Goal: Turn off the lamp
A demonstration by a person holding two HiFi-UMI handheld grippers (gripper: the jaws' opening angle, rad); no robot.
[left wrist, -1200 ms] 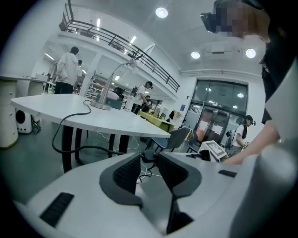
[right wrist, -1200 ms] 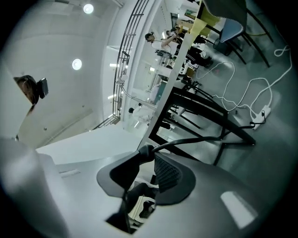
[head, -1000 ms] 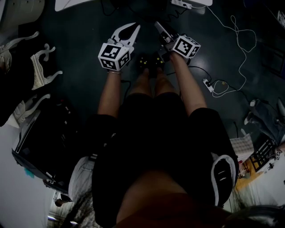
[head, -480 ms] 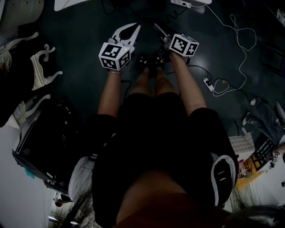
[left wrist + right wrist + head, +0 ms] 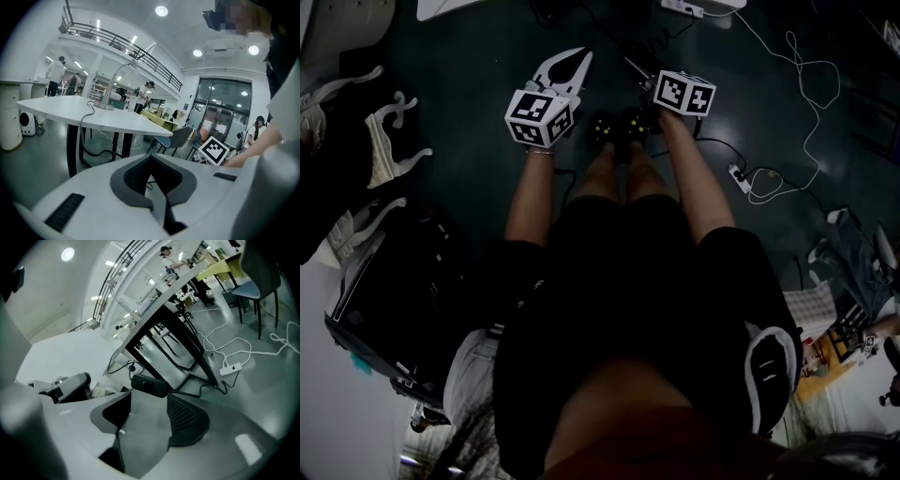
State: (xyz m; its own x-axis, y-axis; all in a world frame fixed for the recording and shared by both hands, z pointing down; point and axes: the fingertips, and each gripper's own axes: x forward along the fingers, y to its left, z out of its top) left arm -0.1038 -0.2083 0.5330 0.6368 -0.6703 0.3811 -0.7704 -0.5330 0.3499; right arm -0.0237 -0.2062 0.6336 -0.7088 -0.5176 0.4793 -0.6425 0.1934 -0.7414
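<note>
A silver desk lamp (image 5: 110, 90) stands on a white table (image 5: 117, 119) in the left gripper view, its cord trailing off the edge. A black inline switch (image 5: 149, 385) on a dark cord lies just past the tips of my right gripper (image 5: 149, 403). Those jaws are opening and stand wide apart; the pads do not press on the switch. My left gripper (image 5: 151, 157) is shut with nothing in it and points toward the table. In the head view both the left gripper (image 5: 570, 58) and the right gripper (image 5: 639, 73) hang over the dark floor ahead of the person's feet.
Black table legs (image 5: 187, 348) rise just behind the switch. A white power strip (image 5: 232, 367) and loose white cable (image 5: 806, 84) lie on the floor to the right. A chair (image 5: 255, 287) stands beyond. White hangers (image 5: 389, 141) lie at the left. The person's shoes (image 5: 616, 129) are between the grippers.
My right gripper has dipped and tilted further downward, so less of its jaws shows past the marker cube. The left gripper has stayed where it was.
</note>
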